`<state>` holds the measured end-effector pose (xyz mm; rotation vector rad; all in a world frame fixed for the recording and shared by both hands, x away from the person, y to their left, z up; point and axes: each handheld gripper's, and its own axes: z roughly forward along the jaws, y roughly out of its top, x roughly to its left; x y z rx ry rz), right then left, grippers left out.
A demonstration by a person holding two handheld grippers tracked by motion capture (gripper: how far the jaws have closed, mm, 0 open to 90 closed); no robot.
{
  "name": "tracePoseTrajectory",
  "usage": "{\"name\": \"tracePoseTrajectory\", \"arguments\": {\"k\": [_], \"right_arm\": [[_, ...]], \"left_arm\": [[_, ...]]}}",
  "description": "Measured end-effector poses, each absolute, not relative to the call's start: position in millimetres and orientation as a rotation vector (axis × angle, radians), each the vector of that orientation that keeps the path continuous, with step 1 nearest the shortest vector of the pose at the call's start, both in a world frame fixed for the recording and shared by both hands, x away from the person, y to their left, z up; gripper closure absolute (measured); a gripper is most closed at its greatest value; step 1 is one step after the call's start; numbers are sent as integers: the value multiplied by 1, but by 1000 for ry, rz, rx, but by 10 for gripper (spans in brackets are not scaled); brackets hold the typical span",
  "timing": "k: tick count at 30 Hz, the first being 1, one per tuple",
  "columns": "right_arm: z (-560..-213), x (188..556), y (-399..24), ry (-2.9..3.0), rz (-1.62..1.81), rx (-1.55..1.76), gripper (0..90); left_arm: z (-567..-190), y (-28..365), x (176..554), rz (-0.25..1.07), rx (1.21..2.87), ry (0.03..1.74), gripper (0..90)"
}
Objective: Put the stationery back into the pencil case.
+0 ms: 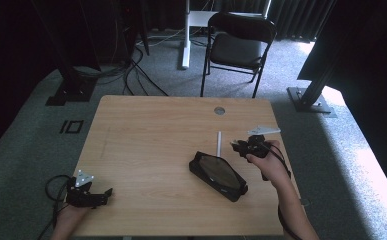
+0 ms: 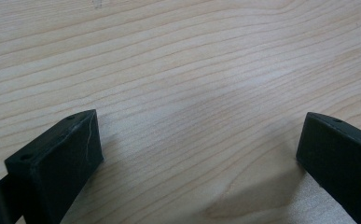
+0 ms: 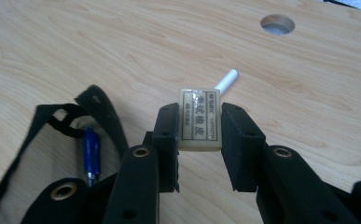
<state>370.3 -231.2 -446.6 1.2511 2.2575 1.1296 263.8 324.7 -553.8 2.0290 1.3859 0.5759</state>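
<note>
My right gripper (image 3: 199,128) is shut on a small cream eraser (image 3: 200,120) with a printed label, held above the wooden table (image 1: 151,140). In the high view that right gripper (image 1: 237,145) hovers just right of an open black pencil case (image 1: 217,175). The pencil case (image 3: 52,140) lies open at my lower left, with a blue pen (image 3: 91,154) inside. A white stick-like pen (image 1: 219,143) lies on the table beyond the case, and its tip (image 3: 226,80) pokes out behind the eraser. My left gripper (image 1: 106,195) rests at the table's front left corner, and in its own view the left gripper (image 2: 199,149) is open over bare wood.
A round cable hole (image 1: 219,110) sits near the table's far edge. A black folding chair (image 1: 238,42) stands behind the table, with cables on the floor at the far left. Dark stands flank the table on both sides.
</note>
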Motion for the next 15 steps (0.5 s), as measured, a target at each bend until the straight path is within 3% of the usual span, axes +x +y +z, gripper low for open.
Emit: {"name": "tracePoseTrajectory", "arguments": {"k": [15], "right_arm": [[-433, 351, -217, 2314, 1211, 1154, 684]], "left_arm": [[-554, 325, 264, 576, 2029, 1386, 4]]}}
